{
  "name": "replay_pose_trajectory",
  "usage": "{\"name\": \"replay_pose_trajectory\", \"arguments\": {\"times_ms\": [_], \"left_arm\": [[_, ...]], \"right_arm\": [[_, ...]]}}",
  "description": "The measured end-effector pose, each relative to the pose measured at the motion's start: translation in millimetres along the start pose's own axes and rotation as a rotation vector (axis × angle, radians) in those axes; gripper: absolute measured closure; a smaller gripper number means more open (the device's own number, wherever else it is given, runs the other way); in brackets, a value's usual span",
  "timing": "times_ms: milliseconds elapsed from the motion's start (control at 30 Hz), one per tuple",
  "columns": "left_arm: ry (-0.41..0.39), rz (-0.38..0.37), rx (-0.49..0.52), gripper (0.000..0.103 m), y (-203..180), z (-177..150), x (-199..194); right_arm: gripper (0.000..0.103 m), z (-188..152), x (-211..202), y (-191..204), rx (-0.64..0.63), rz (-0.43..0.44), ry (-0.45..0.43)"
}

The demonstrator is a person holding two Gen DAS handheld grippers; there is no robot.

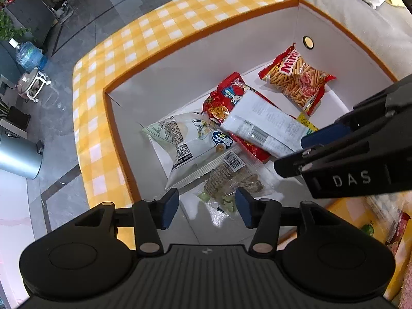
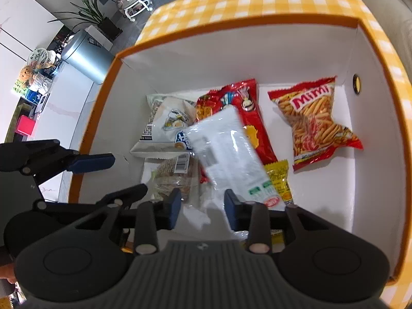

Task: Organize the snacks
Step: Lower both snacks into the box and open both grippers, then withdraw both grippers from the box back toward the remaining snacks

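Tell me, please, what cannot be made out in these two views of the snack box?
- Clear cracker pack: lower end hidden by the left gripper, left wrist view.
- White packet: motion-blurred, print unreadable, right wrist view.
- Yellow packet: mostly covered by the white packet.
- Box: near wall hidden behind the right gripper.

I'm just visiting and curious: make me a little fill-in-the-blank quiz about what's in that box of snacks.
1. The box has a rim coloured ____.
2. The red bag of sticks lying apart from the other snacks reads ____.
3. The white packet lies on top of a long ____ bag.
4. The tablecloth under the box is checked white and ____.

Missing words: orange; Mimi; red; yellow
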State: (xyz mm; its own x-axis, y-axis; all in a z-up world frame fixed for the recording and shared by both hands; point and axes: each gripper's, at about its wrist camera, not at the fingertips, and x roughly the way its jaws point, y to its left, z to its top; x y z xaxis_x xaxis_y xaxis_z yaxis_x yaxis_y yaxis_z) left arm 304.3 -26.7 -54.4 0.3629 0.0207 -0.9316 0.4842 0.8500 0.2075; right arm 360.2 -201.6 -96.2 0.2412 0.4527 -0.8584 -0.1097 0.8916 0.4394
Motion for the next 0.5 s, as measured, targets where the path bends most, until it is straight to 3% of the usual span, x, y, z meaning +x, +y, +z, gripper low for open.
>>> {"name": "replay_pose_trajectory", "arguments": {"times_ms": [100,233,300,367,500], "left_arm": [[-0.024,0.002,-0.012,0.039,1,-3,-10],[-0.060,0.001,-0.030,0.037,1,-7,-25],[-0.078,0.004,-0.044,0.037,1,-10,-31],[-0.094,0.008,-0.063,0.037,3,-12,-38],[-0.140,0.013,-0.107,0.037,4,-21,-55]], "right_arm": [[0.066,-1,-10,6,-0.024,-0.015,-0.027],[0.050,-4,-26,15,-0.069,-0.053,-0.069],[0.049,-6,-34,22,-0.105,-0.091,-0.095],[0.041,-8,-41,27,-0.133,-0.129,-0.120],[0.041,-15,-58,36,-0.181,-0.190,-0.181]]}}
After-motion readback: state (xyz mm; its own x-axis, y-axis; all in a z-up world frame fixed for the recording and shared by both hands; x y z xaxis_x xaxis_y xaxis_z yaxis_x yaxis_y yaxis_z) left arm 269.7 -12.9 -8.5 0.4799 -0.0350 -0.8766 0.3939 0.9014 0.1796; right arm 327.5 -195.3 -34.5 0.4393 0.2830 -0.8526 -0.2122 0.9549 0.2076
